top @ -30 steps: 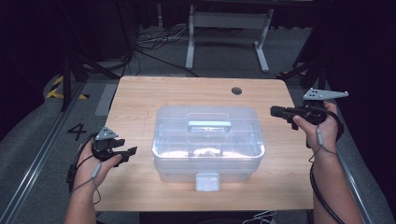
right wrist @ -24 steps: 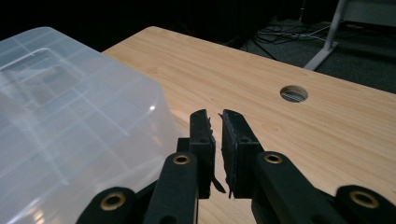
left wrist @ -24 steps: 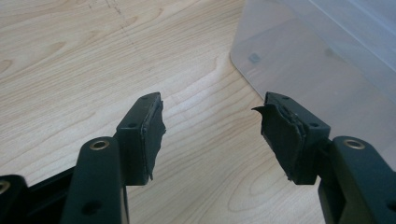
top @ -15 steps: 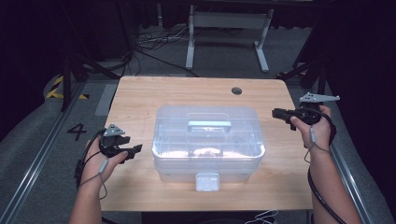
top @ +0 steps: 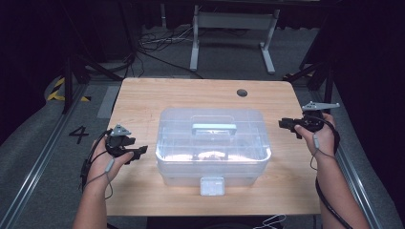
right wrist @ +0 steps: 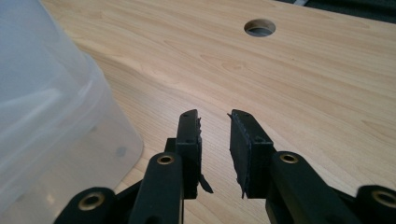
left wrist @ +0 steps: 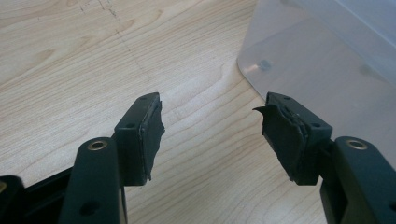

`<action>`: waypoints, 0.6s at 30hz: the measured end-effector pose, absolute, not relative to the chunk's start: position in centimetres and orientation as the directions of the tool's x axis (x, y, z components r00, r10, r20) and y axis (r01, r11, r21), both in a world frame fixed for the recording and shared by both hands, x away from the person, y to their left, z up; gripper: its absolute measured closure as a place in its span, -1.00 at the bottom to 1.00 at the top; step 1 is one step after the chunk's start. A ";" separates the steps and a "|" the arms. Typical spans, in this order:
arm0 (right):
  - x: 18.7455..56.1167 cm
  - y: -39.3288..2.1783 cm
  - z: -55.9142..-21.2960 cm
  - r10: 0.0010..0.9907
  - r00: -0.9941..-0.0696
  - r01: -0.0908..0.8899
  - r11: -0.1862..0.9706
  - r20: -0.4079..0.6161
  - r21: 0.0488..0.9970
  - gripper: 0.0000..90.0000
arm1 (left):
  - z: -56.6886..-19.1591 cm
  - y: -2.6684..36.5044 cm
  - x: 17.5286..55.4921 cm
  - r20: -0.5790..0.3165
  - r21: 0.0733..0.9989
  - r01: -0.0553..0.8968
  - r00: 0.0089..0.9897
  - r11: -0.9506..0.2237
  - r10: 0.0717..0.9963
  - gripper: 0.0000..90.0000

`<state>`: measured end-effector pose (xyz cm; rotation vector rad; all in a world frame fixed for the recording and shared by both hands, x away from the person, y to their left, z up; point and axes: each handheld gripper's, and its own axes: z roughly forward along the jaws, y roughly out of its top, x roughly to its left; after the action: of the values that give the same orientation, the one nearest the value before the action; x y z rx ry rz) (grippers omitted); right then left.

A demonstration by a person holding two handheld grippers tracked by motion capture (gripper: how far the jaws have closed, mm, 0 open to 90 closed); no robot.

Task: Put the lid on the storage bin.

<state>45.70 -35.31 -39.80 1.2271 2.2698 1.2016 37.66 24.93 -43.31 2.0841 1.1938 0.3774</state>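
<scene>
A clear plastic storage box (top: pixel 212 143) with a lid, a pale handle (top: pixel 214 128) and a front latch (top: pixel 212 185) stands mid-table. My left gripper (top: pixel 141 151) hovers just left of it, pointing at its side. In the left gripper view this gripper (left wrist: pixel 212 126) is open wide over bare wood, the box wall (left wrist: pixel 327 60) ahead on the right. My right gripper (top: pixel 282 124) sits off the box's right end. Its jaws (right wrist: pixel 215 126) have just been opening and stand a narrow gap apart with nothing between them; the box corner (right wrist: pixel 46 116) is at left.
The wooden table (top: pixel 143 100) has a round cable hole (top: pixel 242 92) at the back right, also seen ahead of the right gripper as the hole (right wrist: pixel 259 27). Grey floor, cables and a metal stand (top: pixel 234 28) lie beyond the far edge.
My right hand has come down closer to the tabletop beside the box, and its jaws have parted a little. The left hand has hardly shifted.
</scene>
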 end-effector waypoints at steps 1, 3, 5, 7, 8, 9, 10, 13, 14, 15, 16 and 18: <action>45.8 -35.3 -40.0 0.796 -0.594 0.549 0.290 0.121 0.784 0.62 | -43.4 24.9 37.7 -0.087 0.692 0.641 0.531 -0.332 0.843 -0.15; 45.9 -35.4 -40.4 0.794 -0.597 0.551 0.302 0.114 0.778 0.60 | -43.5 24.9 37.7 -0.096 0.685 0.648 0.532 -0.332 0.841 -0.16; 46.0 -35.4 -40.7 0.794 -0.598 0.553 0.310 0.109 0.773 0.59 | -43.7 25.0 37.8 -0.096 0.681 0.651 0.532 -0.335 0.841 -0.16; 46.0 -35.3 -41.0 0.791 -0.604 0.550 0.324 0.099 0.770 0.58 | -43.8 25.0 37.8 -0.095 0.674 0.651 0.545 -0.348 0.833 -0.17; 45.9 -35.3 -41.1 0.791 -0.603 0.555 0.325 0.101 0.766 0.58 | -43.9 25.0 37.7 -0.109 0.669 0.660 0.543 -0.342 0.833 -0.18; 45.8 -35.2 -41.3 0.791 -0.603 0.556 0.327 0.101 0.764 0.58 | -43.9 25.1 37.8 -0.096 0.662 0.656 0.554 -0.363 0.827 -0.18; 45.8 -35.2 -41.5 0.792 -0.603 0.559 0.327 0.102 0.762 0.57 | -44.0 25.0 37.7 -0.100 0.661 0.659 0.551 -0.358 0.829 -0.18; 45.7 -35.0 -41.9 0.788 -0.608 0.561 0.340 0.096 0.755 0.56 | -44.1 25.2 37.8 -0.095 0.647 0.661 0.565 -0.381 0.819 -0.18; 45.7 -34.8 -42.2 0.786 -0.611 0.562 0.349 0.092 0.750 0.55 | -44.2 25.2 37.7 -0.102 0.642 0.665 0.567 -0.381 0.818 -0.18; 45.6 -34.7 -42.5 0.784 -0.615 0.563 0.358 0.088 0.745 0.55 | -44.2 25.1 37.7 -0.103 0.643 0.665 0.566 -0.380 0.818 -0.18; 45.6 -34.6 -42.7 0.782 -0.618 0.565 0.364 0.087 0.741 0.55 | -44.2 25.1 37.6 -0.105 0.641 0.667 0.567 -0.380 0.817 -0.18; 45.5 -34.6 -43.0 0.778 -0.623 0.561 0.371 0.082 0.740 0.55 | -44.3 25.1 37.6 -0.105 0.638 0.667 0.571 -0.385 0.814 -0.18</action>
<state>45.52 -34.55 -42.98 1.1845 2.3539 1.1025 37.62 25.12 -44.26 2.1618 1.1778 0.2969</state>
